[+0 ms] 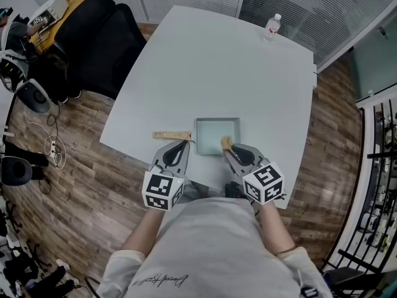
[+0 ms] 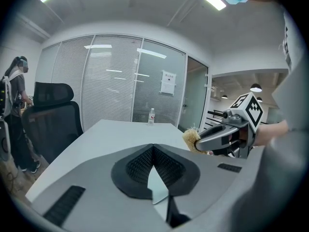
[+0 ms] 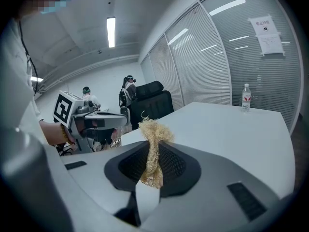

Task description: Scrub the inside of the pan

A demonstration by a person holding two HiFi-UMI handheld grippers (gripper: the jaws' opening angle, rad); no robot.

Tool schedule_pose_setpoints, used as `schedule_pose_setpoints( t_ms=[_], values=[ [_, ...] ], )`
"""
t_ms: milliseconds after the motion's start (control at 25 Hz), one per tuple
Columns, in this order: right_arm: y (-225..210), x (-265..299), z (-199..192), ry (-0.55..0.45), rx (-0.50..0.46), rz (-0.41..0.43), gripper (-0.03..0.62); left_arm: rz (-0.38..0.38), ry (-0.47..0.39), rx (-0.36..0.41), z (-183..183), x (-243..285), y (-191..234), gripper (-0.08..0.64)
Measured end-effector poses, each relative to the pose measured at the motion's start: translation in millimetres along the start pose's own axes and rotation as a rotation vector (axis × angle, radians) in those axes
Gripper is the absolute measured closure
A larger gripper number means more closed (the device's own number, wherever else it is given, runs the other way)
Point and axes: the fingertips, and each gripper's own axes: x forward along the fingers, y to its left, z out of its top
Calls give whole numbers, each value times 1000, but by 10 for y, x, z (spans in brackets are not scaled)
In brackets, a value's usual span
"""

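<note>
Straw-coloured fibre scrubber [image 3: 153, 144] pinched in the right gripper [image 1: 229, 151]. The jaws press in on its middle, and a frayed tuft sticks out past the tips. In the head view the tuft sits over the near right corner of the pan [image 1: 217, 129], just inside the rim. Cannot tell whether it touches the pan floor.

Pan: square, shallow, pale grey-green inside. It lies flat on the light grey table [image 1: 217, 67], close to the near edge. Its wooden handle [image 1: 172, 135] runs out to the left, level with the tabletop.

Left gripper [image 2: 153, 151]: jaws pressed together, nothing between them. In the head view its tips sit at the near left corner of the pan, just beside the spot where the handle joins. Contact with pan or handle is not clear. Both grippers angle down toward the table, each from one side of the pan, and the marker cubes sit near the person's wrists.

A clear water bottle [image 1: 272, 27] stands upright at the far corner of the table, well apart from the pan. A black office chair [image 1: 102, 42] stands off the table's left side on a wood-plank floor. Glass partitions with blinds lie beyond.
</note>
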Motion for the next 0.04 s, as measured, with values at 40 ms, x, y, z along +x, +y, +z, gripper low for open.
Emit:
schedule_pose_setpoints(
  t_ms=[40],
  values=[
    [-8, -1, 0, 0, 0, 0, 519, 0, -1, 0, 2, 7, 2, 549]
  ],
)
